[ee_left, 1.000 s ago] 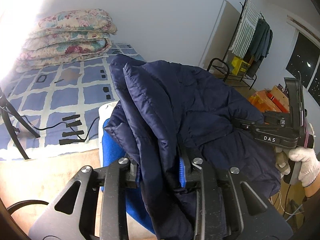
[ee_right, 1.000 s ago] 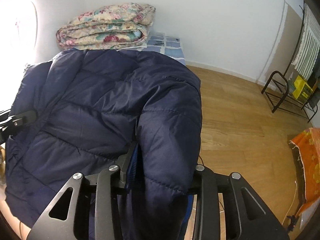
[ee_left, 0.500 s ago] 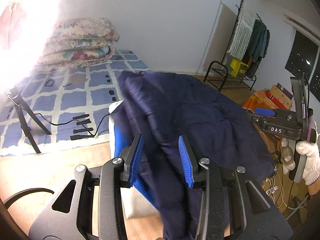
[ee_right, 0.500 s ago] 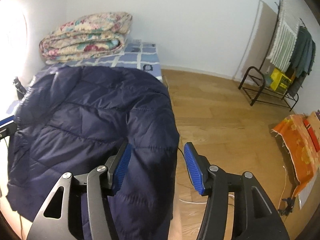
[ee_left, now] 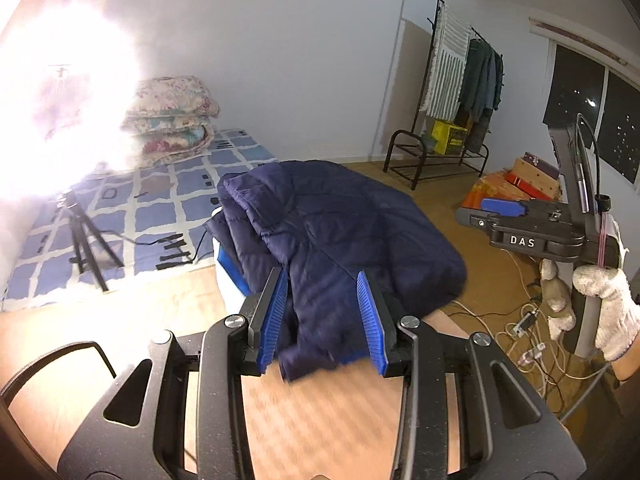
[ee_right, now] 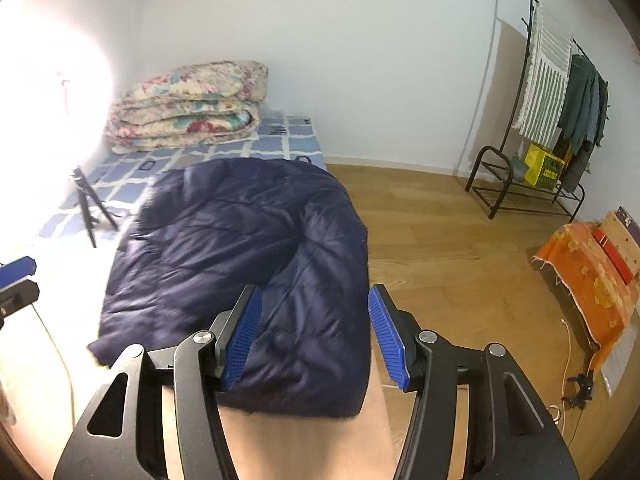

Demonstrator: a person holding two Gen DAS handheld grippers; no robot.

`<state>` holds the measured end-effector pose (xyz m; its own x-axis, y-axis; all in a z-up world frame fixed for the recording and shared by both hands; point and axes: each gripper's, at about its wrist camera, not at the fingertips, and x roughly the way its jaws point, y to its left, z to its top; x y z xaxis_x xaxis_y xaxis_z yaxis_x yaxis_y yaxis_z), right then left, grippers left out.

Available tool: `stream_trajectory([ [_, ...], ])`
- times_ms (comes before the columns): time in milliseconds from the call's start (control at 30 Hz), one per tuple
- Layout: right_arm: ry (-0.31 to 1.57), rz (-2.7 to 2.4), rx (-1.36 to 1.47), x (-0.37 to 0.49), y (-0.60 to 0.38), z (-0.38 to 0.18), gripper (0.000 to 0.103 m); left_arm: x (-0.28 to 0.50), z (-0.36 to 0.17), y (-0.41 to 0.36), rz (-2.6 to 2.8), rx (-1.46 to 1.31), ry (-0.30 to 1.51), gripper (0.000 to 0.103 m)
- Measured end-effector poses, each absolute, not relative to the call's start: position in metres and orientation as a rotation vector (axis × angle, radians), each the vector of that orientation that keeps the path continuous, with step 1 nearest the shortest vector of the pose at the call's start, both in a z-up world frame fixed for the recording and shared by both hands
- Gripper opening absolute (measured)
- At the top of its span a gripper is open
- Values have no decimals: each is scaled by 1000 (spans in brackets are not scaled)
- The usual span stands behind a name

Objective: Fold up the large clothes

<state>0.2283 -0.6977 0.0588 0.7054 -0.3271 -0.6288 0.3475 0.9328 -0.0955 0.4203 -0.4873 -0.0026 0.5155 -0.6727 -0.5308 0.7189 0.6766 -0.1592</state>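
A navy quilted jacket (ee_left: 340,220) (ee_right: 240,248) lies folded in a thick pile on a blue-and-white pad (ee_left: 230,260), its near edge hanging over a tan surface (ee_right: 304,440). My left gripper (ee_left: 322,276) is open, drawn back above the jacket's near left corner, and its blue pads touch nothing. My right gripper (ee_right: 315,292) is open too, wider, hovering over the near right corner clear of the cloth. In the left wrist view the right gripper (ee_left: 504,208) shows at the far right, held by a white-gloved hand (ee_left: 604,308). The left gripper's tip (ee_right: 16,272) peeks in at the right wrist view's left edge.
A stack of floral quilts (ee_right: 188,108) lies on a blue checked mat (ee_left: 160,196) behind the jacket. A small tripod (ee_left: 84,236) and a glaring lamp stand left. A clothes rack (ee_right: 560,120), orange cloth (ee_right: 592,280) and floor cables (ee_left: 528,320) are on the right.
Both grippers were shut on the lifted jacket; they opened, let it go and drew back and up. The jacket dropped and settled into a folded pile.
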Motion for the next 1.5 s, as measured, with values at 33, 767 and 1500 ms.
stream_trajectory([
  [33, 686, -372, 32, 222, -693, 62, 54, 410, 3, -481, -835, 84, 598, 36],
  [767, 578, -336, 10, 59, -555, 113, 73, 204, 82, -336, -784, 105, 477, 59],
  [1500, 464, -363, 36, -13, -490, 80, 81, 121, 55, -273, -652, 135, 405, 101],
])
